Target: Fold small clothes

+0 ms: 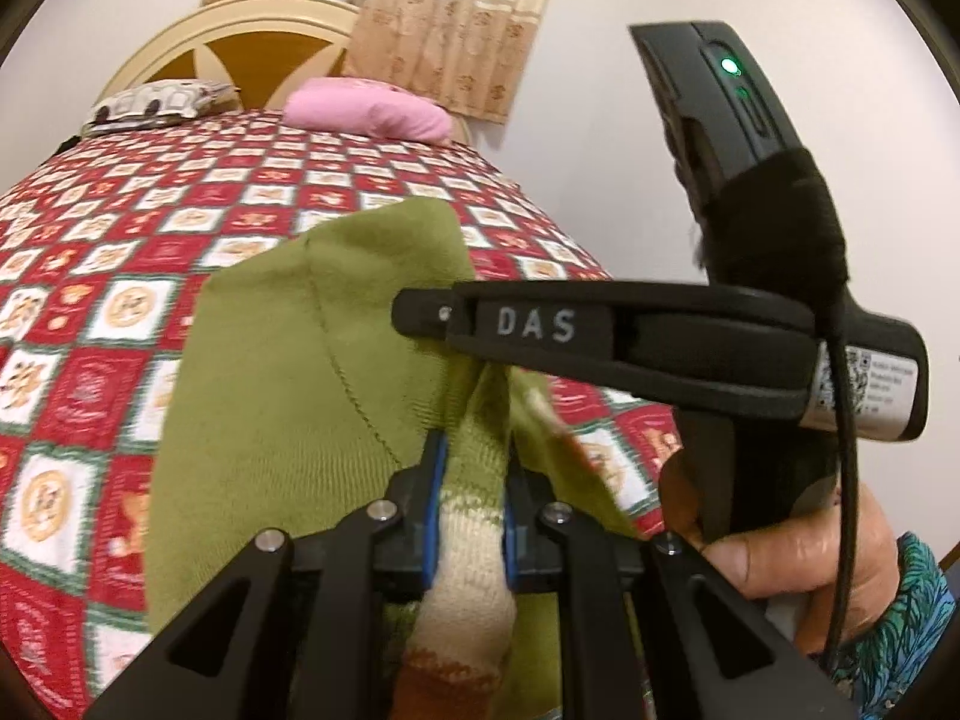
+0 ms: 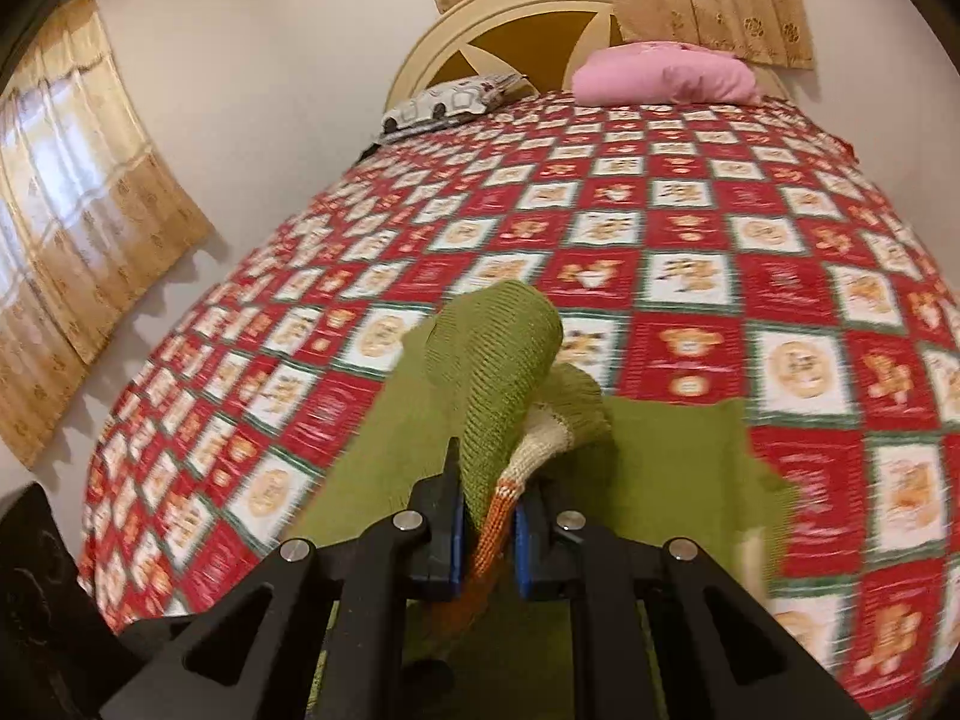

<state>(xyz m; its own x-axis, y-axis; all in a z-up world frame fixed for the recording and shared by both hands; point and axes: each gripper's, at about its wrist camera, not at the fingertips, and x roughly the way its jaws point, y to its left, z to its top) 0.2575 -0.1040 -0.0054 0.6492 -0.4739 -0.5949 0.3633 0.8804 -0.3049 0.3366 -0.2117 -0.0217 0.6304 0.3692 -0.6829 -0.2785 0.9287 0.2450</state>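
A small green knitted sweater [image 1: 288, 396] with cream and orange striped trim hangs above the red checked bedspread [image 1: 90, 276]. My left gripper [image 1: 471, 516] is shut on its cream and green trim. My right gripper, seen from the side in the left wrist view [image 1: 432, 315], reaches in from the right just above the cloth. In the right wrist view my right gripper [image 2: 489, 531] is shut on a bunched green and orange part of the sweater [image 2: 498, 372], with the rest spread below over the bedspread [image 2: 660, 276].
A pink pillow [image 1: 372, 111] and a patterned pillow [image 1: 156, 102] lie by the cream headboard [image 1: 240, 18]. Curtains [image 2: 72, 198] hang on the left wall and behind the headboard. The bed's left edge drops off near the wall.
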